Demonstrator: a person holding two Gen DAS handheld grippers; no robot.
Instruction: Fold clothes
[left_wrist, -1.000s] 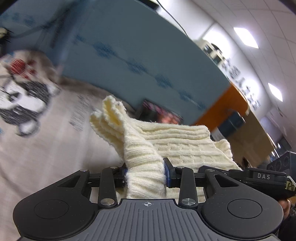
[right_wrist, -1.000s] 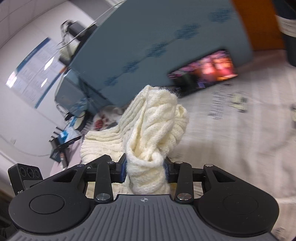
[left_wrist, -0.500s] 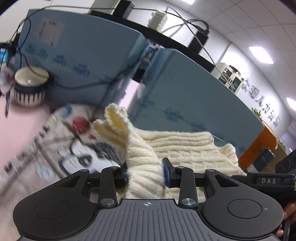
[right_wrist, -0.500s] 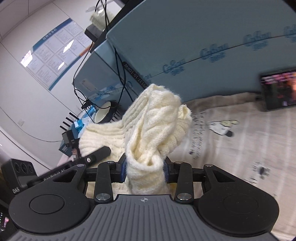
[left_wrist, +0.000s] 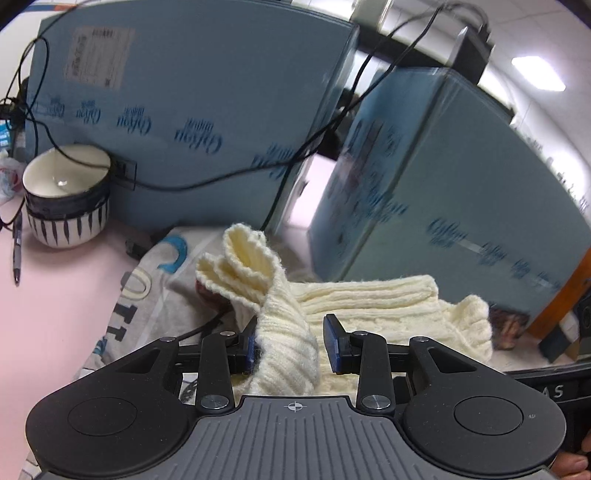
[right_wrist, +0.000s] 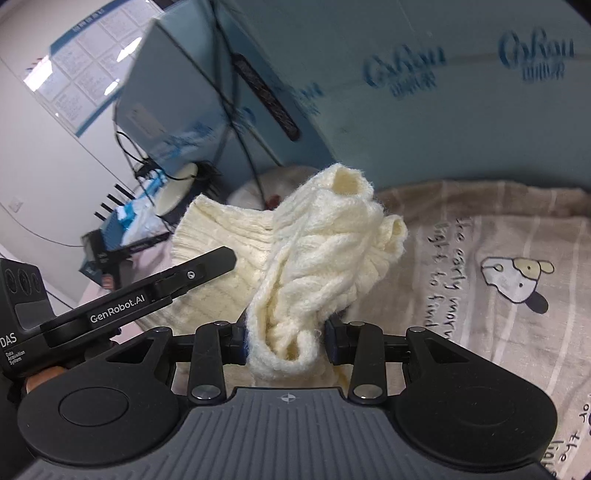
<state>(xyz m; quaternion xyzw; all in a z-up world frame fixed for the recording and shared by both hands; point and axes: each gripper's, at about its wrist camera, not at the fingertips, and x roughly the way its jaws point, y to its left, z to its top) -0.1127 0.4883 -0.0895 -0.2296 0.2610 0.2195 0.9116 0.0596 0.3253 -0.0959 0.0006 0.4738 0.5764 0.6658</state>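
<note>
Two stacked bowls (left_wrist: 66, 195) stand at the left edge of the left wrist view on a pink tabletop (left_wrist: 55, 314); the upper one, white inside with a dark band, shows only a glossy bare bottom, and the lower one has black streaks on white. A pen (left_wrist: 16, 251) lies just beside them.

Lower centre of that view, the left gripper (left_wrist: 291, 345) is clenched on a bunched fold of a cream cable-knit sweater (left_wrist: 369, 306). The gripped fold rises toward the upper left of the frame and ends in ribbed loops, while the sweater's body runs off to the right, its long axis roughly across the picture.

In the right wrist view, the right gripper (right_wrist: 286, 341) grasps another thick bunch of the same sweater (right_wrist: 321, 251), which stands up and away from the camera, its rolled end topmost. The rest stretches left toward the other gripper. Beneath lies a beige printed cloth (right_wrist: 480, 295) with a cartoon dog and handwriting-style text, backed by blue foam boards (right_wrist: 443, 110).
</note>
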